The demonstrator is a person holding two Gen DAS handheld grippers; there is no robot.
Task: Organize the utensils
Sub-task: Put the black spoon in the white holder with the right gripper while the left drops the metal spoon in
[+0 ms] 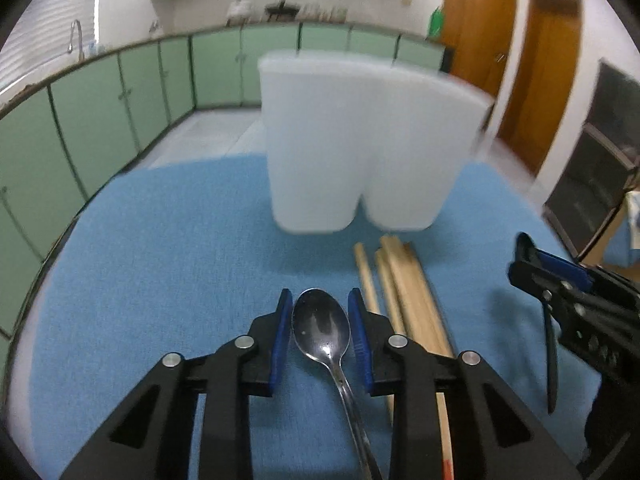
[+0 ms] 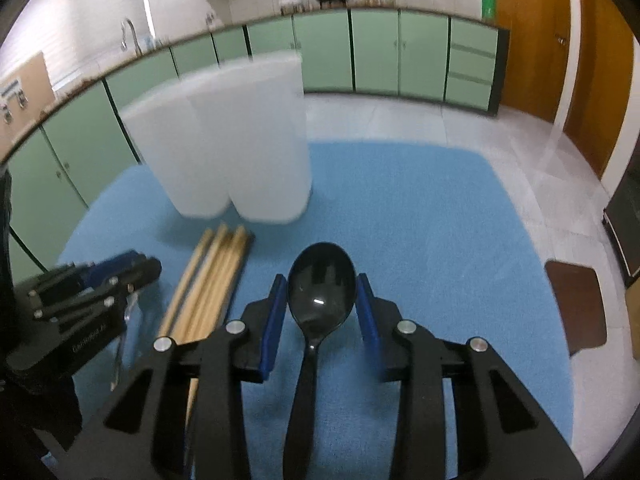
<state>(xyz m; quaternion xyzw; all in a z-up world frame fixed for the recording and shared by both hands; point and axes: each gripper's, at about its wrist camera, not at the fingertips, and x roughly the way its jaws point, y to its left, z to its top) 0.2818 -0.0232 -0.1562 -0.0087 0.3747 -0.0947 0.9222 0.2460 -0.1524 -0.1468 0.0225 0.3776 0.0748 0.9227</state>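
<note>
A blue cloth (image 1: 168,240) covers the work surface, with green kitchen cabinets (image 2: 376,52) running along the far wall and wooden doors (image 1: 480,20) off to the right. At the far middle of the cloth stands a white, translucent double-tub holder (image 1: 360,148), two rounded compartments joined side by side; its walls are frosted and blurred, so I cannot tell what is inside. Just in front of it lies a bundle of wooden chopsticks (image 2: 216,276), stretching toward the near edge, between the two grippers.

The left gripper (image 1: 320,332) has its blue pads narrowed around the bowl of a shiny metal spoon (image 1: 322,328), whose handle runs back under the claw; the pads sit right at the bowl's edges, gripping it. The right gripper (image 2: 322,312) is likewise drawn in on a glossy black spoon (image 2: 320,284), bowl facing up and pointing toward the holder, handle trailing back between the fingers.
</note>
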